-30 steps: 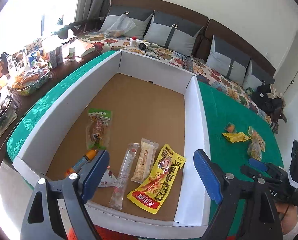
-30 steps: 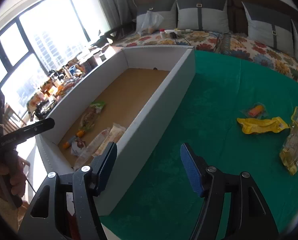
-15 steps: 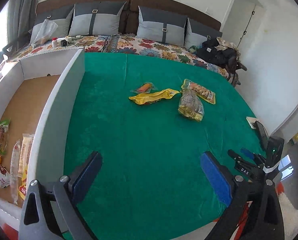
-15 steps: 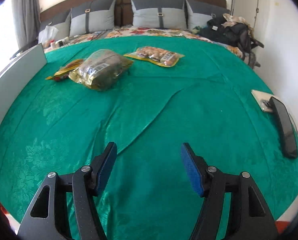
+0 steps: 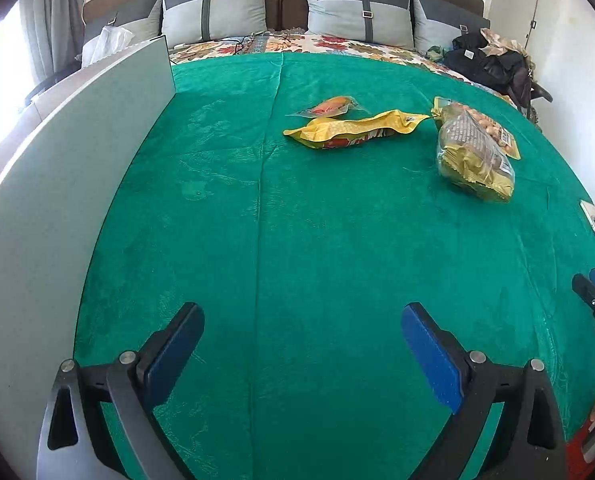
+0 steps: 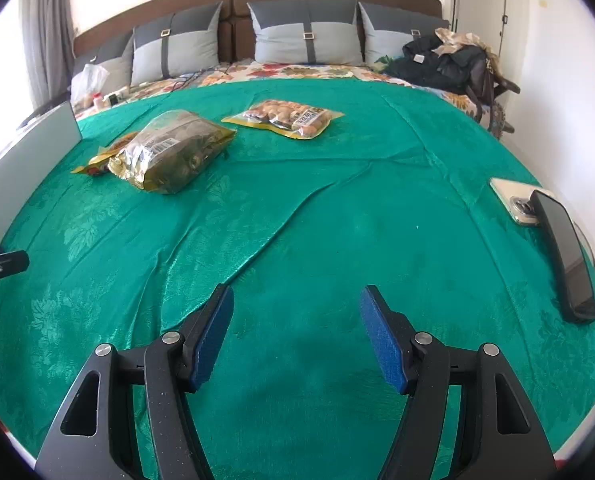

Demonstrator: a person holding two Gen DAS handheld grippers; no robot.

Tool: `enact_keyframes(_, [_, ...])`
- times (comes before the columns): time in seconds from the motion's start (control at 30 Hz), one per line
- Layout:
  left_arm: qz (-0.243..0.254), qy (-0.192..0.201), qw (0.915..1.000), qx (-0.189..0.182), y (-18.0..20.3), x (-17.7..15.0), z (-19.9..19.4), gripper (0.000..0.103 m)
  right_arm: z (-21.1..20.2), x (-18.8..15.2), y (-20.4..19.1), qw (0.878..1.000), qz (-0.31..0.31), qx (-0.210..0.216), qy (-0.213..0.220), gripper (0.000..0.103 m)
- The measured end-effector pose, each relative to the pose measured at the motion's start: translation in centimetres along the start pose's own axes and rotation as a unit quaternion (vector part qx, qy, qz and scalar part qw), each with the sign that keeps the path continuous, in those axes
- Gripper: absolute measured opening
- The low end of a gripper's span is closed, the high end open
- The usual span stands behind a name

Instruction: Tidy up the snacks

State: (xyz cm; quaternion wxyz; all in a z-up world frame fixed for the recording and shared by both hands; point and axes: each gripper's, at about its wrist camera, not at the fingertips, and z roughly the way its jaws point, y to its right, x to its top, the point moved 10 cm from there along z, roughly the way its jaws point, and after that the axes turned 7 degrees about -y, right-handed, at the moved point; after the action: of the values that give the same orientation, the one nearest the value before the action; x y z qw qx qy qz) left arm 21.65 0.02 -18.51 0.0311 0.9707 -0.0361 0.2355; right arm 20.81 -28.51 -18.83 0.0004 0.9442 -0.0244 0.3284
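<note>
Green bedspread [image 5: 297, 240] | left gripper [image 5: 297, 344] wide, right gripper [image 6: 295, 332] half-open, both empty | risk: slippery yellow snack packet [image 5: 353, 132] sliding away.

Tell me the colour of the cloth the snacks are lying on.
The cloth is green with a faint leafy woven pattern, clearest in the right wrist view.
</note>
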Motion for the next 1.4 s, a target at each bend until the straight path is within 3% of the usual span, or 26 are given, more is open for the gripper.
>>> enact_keyframes(0.2, [0.01, 0.005, 0.9998, 0.017, -0.4, 0.3, 1.5, 0.099, 0.3, -0.1, 1.3, 1.0, 0.023, -0.002, -0.007, 0.069])
enact_keyframes(0.83, [0.011, 0.011, 0.9998, 0.013, -0.4, 0.5, 1.8, 0.103, 2.4, 0.9, 3.7, 0.998, 0.058, -0.017, -0.035, 0.069])
enact_keyframes(1.1, [0.011, 0.011, 0.9998, 0.013, -0.4, 0.5, 1.8, 0.103, 3.0, 1.1, 3.2, 0.998, 0.032, -0.026, -0.05, 0.081])
enact_keyframes(1.4, [0.011, 0.011, 0.9998, 0.013, -0.4, 0.5, 1.7, 0.103, 3.1, 1.0, 3.1, 0.998, 0.029, -0.019, -0.054, 0.087])
